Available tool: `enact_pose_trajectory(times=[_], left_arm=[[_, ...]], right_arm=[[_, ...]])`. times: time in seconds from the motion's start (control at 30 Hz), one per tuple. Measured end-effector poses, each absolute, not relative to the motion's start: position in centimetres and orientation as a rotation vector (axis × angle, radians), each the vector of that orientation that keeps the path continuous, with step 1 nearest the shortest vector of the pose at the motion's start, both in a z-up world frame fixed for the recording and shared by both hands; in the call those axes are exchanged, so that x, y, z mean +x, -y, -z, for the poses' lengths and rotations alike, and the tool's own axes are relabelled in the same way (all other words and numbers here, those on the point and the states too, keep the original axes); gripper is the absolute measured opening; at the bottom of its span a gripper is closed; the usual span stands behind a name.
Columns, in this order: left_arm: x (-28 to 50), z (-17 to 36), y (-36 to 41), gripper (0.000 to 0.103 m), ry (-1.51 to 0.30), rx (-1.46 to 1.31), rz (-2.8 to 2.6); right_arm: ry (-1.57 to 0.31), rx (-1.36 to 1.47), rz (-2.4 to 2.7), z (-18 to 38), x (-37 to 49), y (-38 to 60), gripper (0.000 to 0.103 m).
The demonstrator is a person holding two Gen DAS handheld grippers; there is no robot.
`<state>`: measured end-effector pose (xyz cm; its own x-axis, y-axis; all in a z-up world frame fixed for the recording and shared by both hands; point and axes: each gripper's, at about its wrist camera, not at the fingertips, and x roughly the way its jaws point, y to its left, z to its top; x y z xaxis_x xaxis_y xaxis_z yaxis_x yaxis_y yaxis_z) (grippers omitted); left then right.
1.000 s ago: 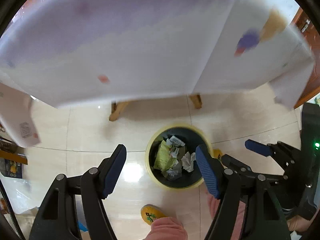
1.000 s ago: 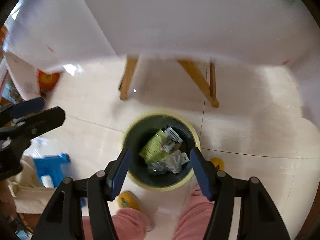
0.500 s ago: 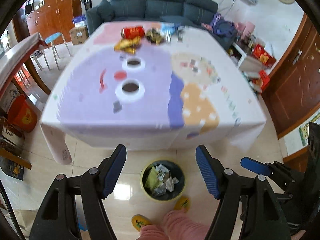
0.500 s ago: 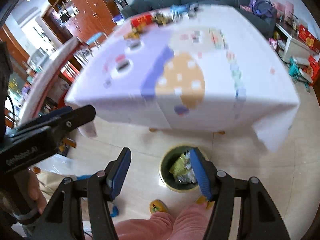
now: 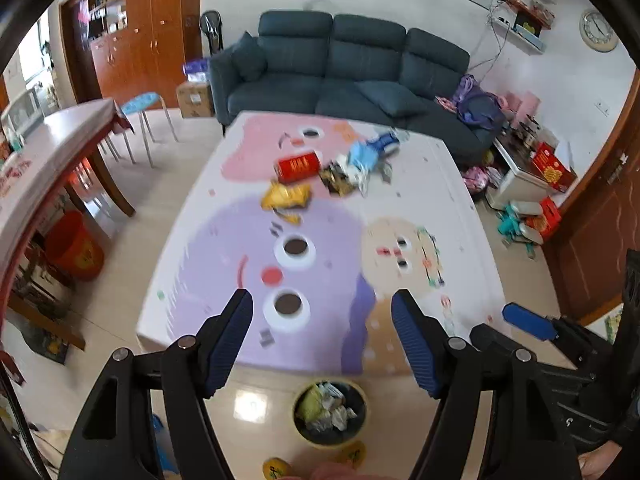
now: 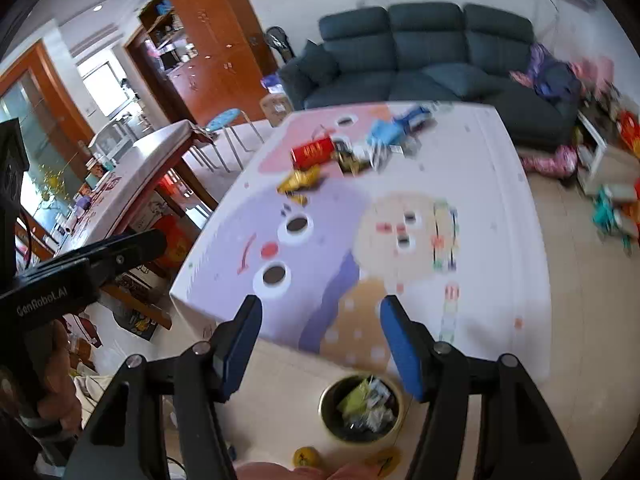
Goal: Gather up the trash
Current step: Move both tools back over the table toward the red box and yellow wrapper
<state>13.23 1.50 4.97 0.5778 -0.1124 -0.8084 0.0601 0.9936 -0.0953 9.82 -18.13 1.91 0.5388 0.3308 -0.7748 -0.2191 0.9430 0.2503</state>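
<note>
Both claws hang wide and empty above the near edge of the surface [image 5: 460,184], the left claw [image 5: 322,344] and the right claw [image 6: 320,344] each with nothing between its blue pads. The trash sits in a heap toward the far end of the patterned cloth: a red packet [image 5: 298,166], a yellow wrapper [image 5: 286,196], a dark wrapper [image 5: 338,180] and a blue wrapper [image 5: 372,150] close together. On the floor just below the near edge stands a bin [image 5: 330,438] already holding crumpled wrappers, with the person's yellow slippers [image 6: 306,456] beside it
</note>
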Motion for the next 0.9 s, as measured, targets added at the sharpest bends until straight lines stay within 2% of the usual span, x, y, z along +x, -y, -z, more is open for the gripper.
enact_pose_trajectory(times=[0.2,0.43,0.73,0.9], left_arm=[[17.5,-6.9,-2.5,0.070,-0.890,0.081,0.081],[25.9,-5.9,-5.4,0.070,-0.899,0.140,0.172],[41.6,1.4,-8.9,0.070,-0.974,0.284,0.384],[47.7,6.2,-9.4,0.070,-1.047,0.296,0.459]], right_arm=[[-0.985,0.185,-0.333,-2.2,15.9,17.1,0.062],[-1.003,0.255,-0.301,0.5,23.9,13.3,0.062],[-1.099,0.416,-0.178,9.8,34.9,8.1,0.061],[-1.165,0.458,-0.075,15.2,39.0,6.2,0.054]])
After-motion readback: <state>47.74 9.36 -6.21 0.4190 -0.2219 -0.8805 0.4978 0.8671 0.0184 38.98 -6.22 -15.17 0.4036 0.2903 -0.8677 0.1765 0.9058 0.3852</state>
